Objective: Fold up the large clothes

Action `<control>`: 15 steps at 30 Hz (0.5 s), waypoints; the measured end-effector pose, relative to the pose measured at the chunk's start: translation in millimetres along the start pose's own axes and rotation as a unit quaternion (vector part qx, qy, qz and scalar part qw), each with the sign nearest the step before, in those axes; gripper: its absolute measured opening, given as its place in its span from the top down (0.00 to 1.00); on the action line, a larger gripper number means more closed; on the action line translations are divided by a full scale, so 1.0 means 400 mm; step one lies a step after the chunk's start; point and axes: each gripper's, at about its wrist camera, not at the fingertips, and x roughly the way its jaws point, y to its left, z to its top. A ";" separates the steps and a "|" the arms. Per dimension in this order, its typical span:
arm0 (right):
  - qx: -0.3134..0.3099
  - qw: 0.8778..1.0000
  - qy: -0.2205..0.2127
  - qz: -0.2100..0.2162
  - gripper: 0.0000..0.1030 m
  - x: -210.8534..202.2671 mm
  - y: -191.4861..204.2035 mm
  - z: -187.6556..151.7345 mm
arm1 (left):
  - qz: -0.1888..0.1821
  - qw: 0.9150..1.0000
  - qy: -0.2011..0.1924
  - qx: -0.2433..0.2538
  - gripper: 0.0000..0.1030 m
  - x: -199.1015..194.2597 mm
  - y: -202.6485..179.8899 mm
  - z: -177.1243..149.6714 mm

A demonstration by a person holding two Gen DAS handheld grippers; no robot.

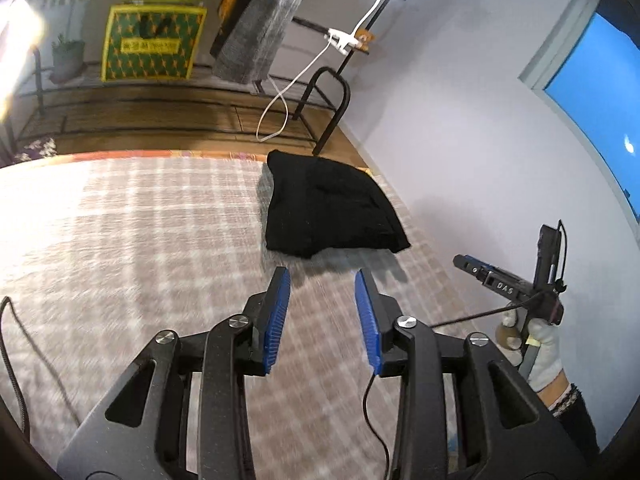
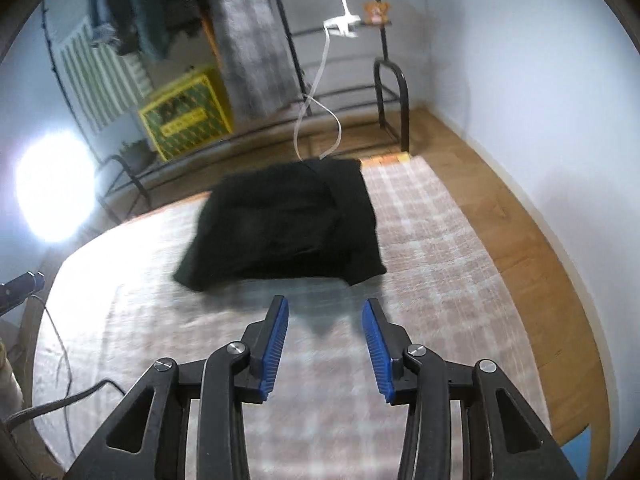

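The left claw (image 1: 322, 280) hangs with jaws parted, gripping nothing; the right claw (image 2: 325, 310) likewise gapes, unladen.

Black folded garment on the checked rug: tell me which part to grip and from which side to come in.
Grip the black garment at its near right corner, which seems to lift slightly off the checked rug. Come in low from the near side with the open right gripper, sliding one finger under the edge. The flat middle offers no fold to pinch.

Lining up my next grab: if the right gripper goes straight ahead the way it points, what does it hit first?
Probably the near edge of the folded black garment. The open right gripper aims at it over bare checked blanket; depth is uncertain.
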 end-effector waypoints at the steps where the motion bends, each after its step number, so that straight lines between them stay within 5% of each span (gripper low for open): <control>1: -0.005 1.000 -0.006 0.002 0.61 -0.028 0.017 -0.003 | 0.001 1.000 -0.006 0.004 0.66 -0.038 -0.011 -0.013; 7: -0.030 0.998 -0.056 0.019 0.59 -0.272 0.126 -0.040 | 0.005 0.998 -0.050 0.040 0.64 -0.283 -0.100 -0.078; 15: -0.044 0.991 -0.117 0.038 0.58 -0.570 0.214 -0.102 | 0.005 0.991 -0.105 0.083 0.51 -0.586 -0.220 -0.176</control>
